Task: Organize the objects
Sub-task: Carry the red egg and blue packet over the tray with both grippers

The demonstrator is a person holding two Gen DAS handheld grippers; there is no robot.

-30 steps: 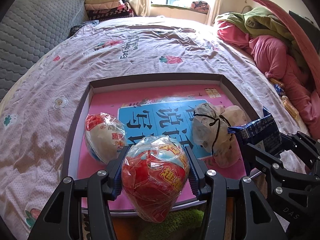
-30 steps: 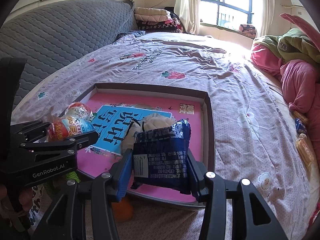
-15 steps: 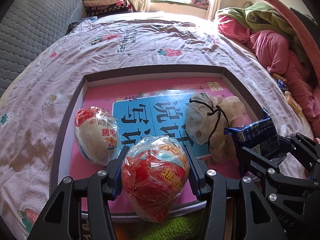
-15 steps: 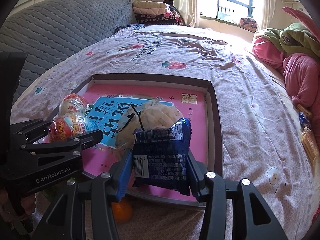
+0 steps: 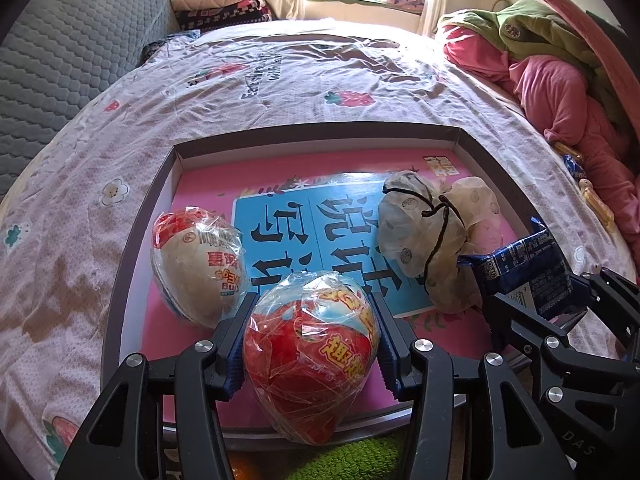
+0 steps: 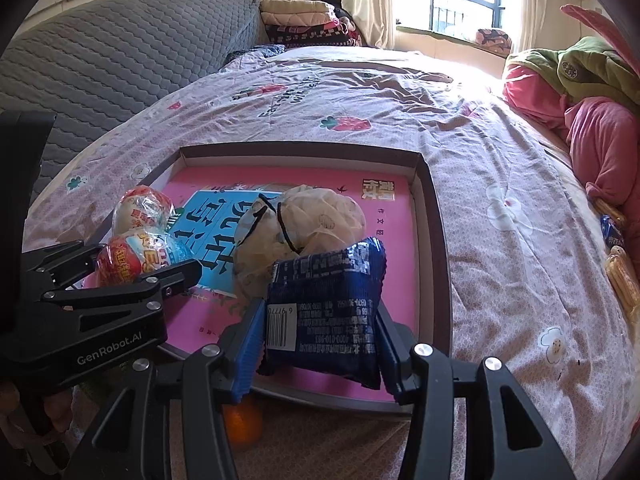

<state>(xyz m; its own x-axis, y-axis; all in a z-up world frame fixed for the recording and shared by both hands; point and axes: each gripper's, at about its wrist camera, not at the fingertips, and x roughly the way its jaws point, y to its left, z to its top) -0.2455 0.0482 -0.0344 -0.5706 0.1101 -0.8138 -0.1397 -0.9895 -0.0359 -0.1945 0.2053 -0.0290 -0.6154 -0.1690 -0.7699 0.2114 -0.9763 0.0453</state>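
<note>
- While the shallow tray (image 5: 132,248) lies flat on the flowered bedspread (image 5: 280,80), a quilted grey headboard (image 5: 60,48) stands at the far left of both views.
- Inside the tray's left part, a white-and-red wrapped egg (image 5: 198,268) rests on the pink printed sheet (image 5: 208,176) lining the tray floor, just beside the left gripper's left finger.
- Over the tray's near edge, the left gripper (image 5: 310,338) is clenched on a red wrapped egg (image 5: 310,348), its blue pads pressing both sides of the crinkled film; whether the egg touches the tray floor cannot be told.
- Right of centre in the tray, a cream drawstring pouch (image 5: 432,232) with a black cord sits partly on the blue panel of the sheet.
- Further right, the right gripper (image 6: 318,336) is clamped on a dark blue snack packet (image 6: 326,312), barcode side facing the camera, held above the tray's near right corner and just in front of the pouch.
- Below that gripper, an orange ball (image 6: 244,424) shows beside the tray's near rim.
- At the far right, a pile of pink and green clothes (image 5: 560,72) lies along the bed's edge.
</note>
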